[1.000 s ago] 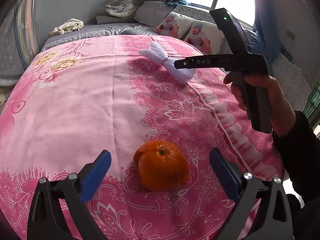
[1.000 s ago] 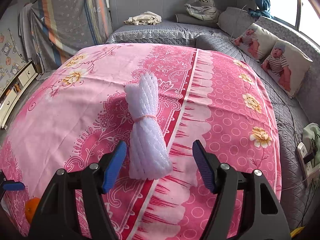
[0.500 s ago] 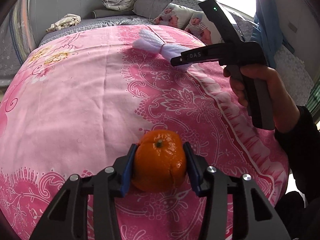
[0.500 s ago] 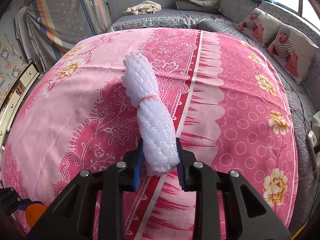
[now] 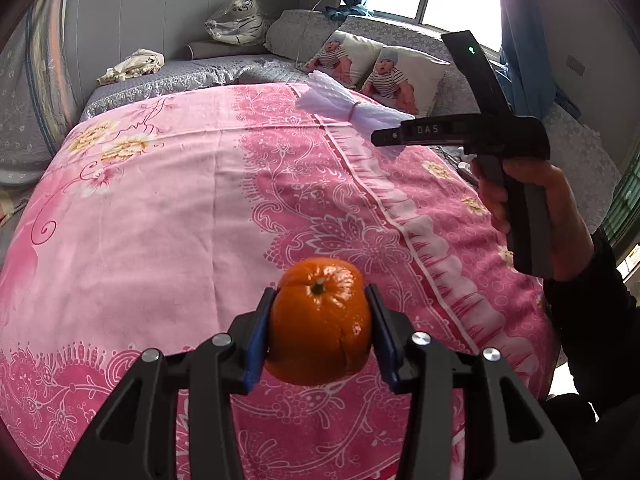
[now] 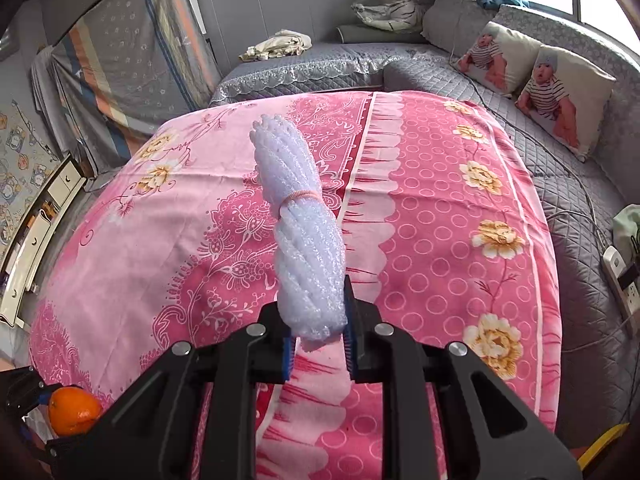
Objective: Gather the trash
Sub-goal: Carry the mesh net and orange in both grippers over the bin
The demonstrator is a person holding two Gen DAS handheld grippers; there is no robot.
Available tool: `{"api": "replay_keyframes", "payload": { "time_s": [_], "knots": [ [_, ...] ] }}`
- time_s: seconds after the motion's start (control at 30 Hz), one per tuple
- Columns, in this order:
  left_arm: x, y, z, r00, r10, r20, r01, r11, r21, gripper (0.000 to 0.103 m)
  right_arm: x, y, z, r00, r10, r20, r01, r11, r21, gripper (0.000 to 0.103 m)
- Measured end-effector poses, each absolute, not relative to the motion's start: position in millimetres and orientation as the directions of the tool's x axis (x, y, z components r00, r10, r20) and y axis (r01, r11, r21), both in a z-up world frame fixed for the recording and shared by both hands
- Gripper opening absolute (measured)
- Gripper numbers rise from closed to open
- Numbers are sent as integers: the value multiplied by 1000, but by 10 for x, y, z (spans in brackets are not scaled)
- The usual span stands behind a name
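My left gripper (image 5: 318, 334) is shut on an orange (image 5: 319, 320) and holds it above the pink cloth; the orange also shows at the lower left of the right wrist view (image 6: 74, 410). My right gripper (image 6: 318, 338) is shut on the near end of a white foam net bundle (image 6: 300, 224) tied with a pink rubber band, lifted off the cloth. In the left wrist view the bundle (image 5: 344, 106) sticks out past the right gripper's black body at the upper right.
A table under a pink floral cloth (image 5: 168, 216) fills both views. A grey sofa (image 6: 332, 68) with baby-print pillows (image 6: 560, 96) runs behind and to the right. A power strip (image 6: 620, 280) lies on the sofa at right. A cabinet (image 6: 44, 216) stands at left.
Both grippers closed, the left on the orange and the right on the foam bundle, then lifted them off the cloth.
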State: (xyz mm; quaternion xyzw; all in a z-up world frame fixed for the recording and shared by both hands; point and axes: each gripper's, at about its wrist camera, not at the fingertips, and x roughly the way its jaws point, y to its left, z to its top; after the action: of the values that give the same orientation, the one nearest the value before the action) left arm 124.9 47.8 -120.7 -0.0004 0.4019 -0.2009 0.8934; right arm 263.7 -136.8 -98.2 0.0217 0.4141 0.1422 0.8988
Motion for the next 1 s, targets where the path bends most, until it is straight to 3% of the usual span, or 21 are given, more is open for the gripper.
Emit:
{"api": "replay_keyframes", "payload": {
  "time_s": [0.4,0.77,1.0],
  "knots": [
    [1287,-251,-867,583,-467,-665,510,847,-148,42,1611,-2467,-648,722,183,-667,-100,982,162,18],
    [1258,-1495,-598,470,-625,-623,731,671,-123,42,477,-3915,-394,799,-71,-597,239,949,206,18],
    [1271,-2352,-591,356,-695,-624,831,542,-129,42,-110,-4574,-485,755,-233,-613,439,874,208,18]
  ]
}}
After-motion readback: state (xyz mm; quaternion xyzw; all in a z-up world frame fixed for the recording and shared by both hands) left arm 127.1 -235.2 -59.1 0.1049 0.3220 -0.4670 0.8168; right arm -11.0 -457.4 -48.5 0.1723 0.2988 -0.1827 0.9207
